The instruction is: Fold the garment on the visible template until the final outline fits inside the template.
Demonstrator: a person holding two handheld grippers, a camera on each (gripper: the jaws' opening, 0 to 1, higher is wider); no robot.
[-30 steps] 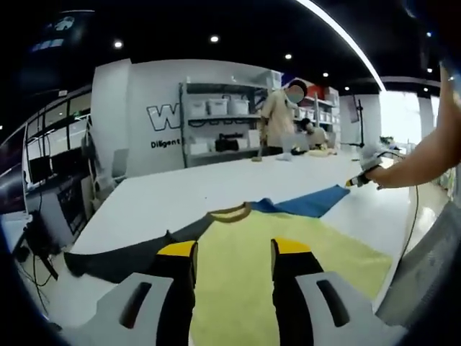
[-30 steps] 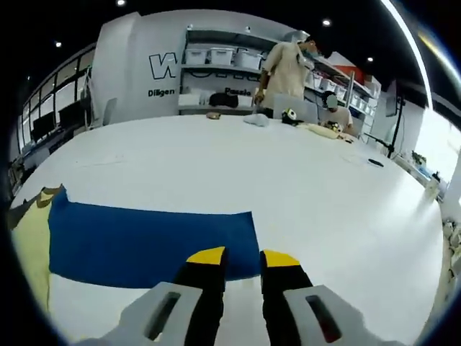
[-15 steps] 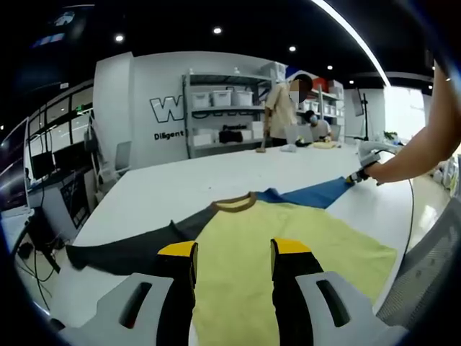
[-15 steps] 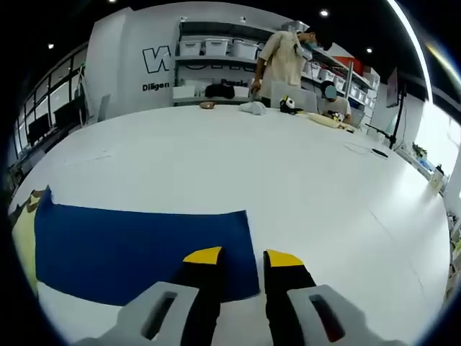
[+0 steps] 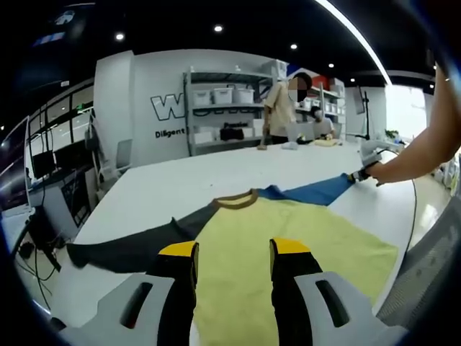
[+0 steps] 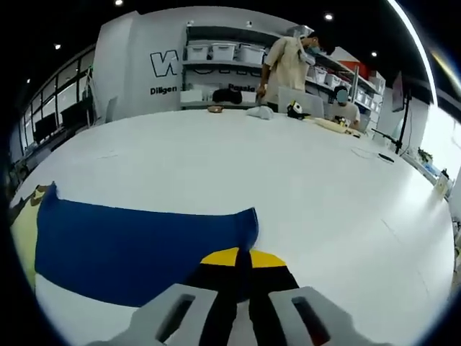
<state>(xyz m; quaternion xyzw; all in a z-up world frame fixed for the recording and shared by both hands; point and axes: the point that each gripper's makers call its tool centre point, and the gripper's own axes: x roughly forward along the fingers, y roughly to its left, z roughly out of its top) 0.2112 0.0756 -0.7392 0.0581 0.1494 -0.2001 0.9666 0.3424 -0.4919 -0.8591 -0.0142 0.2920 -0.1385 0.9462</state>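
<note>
The garment lies flat on the white table: yellow body, brown collar, grey sleeve stretched to the left, blue sleeve to the right. My left gripper hovers open over the yellow body near its lower hem, nothing between the jaws. In the right gripper view the blue sleeve runs off to the left, and my right gripper is shut on its cuff end, whose corner curls up slightly. The left gripper view shows that right gripper at the sleeve's tip, held by a person's arm.
Shelving with white bins stands against the far wall, with a standing person and a seated one at the table's far end beside small items. Desks with monitors sit left. A mesh chair back is at right.
My right gripper's jaws have shut on the blue sleeve's cuff, and the cuff corner has lifted a little. The left gripper stays open over the yellow body.
</note>
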